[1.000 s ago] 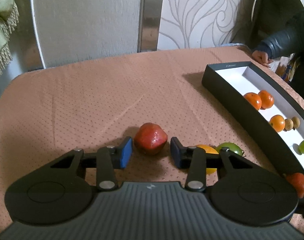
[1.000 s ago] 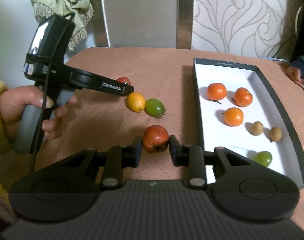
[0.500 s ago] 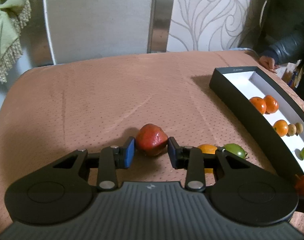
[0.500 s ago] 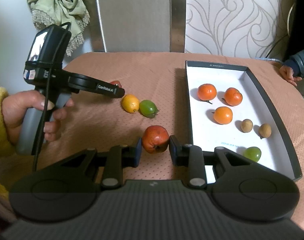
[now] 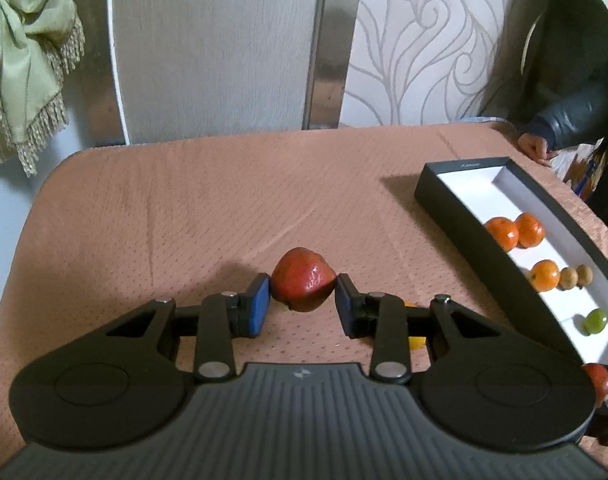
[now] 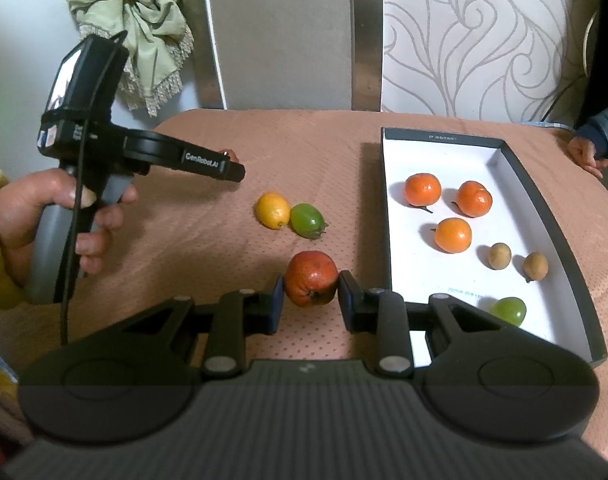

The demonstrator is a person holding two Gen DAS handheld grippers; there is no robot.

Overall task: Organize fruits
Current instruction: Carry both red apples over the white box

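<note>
My left gripper is shut on a red fruit, which hangs a little above the brown tablecloth with its shadow to the left. From the right wrist view that left gripper shows side-on, held by a hand, with a sliver of its red fruit at the tips. My right gripper is shut on a second red fruit just left of the black tray. A yellow fruit and a green fruit lie side by side on the cloth between both grippers.
The white-lined tray holds three oranges, two small brown fruits and a green grape. Another person's hand rests at the table's far right edge. A chair back and a green scarf stand behind the table.
The left jaws have closed onto the red fruit and the left gripper has risen slightly with it. The right gripper still grips its red fruit in about the same place.
</note>
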